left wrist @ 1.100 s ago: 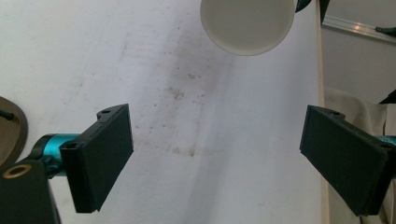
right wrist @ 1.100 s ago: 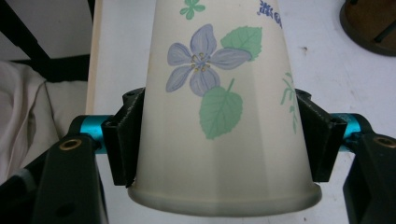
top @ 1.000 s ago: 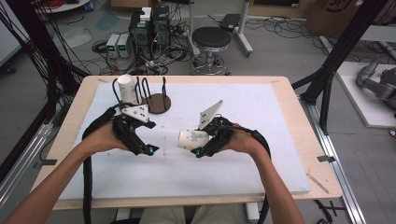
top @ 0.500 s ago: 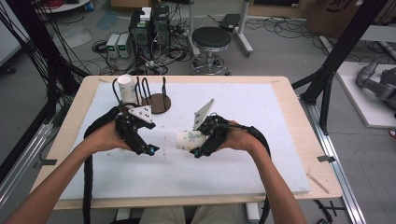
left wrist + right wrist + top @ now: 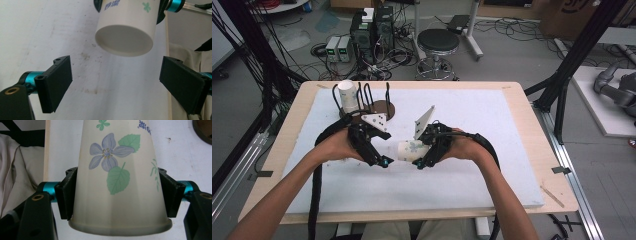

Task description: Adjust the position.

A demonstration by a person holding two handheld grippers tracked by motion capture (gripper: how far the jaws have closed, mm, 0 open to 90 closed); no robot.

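Right gripper view: right gripper (image 5: 117, 195) jaws pinch flower-printed paper cup (image 5: 117, 170), blue writing unreadable; left gripper (image 5: 120, 82) jaws spread

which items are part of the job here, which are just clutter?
In play:
- flowered paper cup, clamped near its rim by the right tongs
- left tongs, open, facing the cup's base
- wire rack holding a second white cup

Lying about:
- stool
- electronics boxes on the floor

Even, bright overhead light with soft shadows (high view slightly grainy); the nearest black jaws look perhaps softly blurred.
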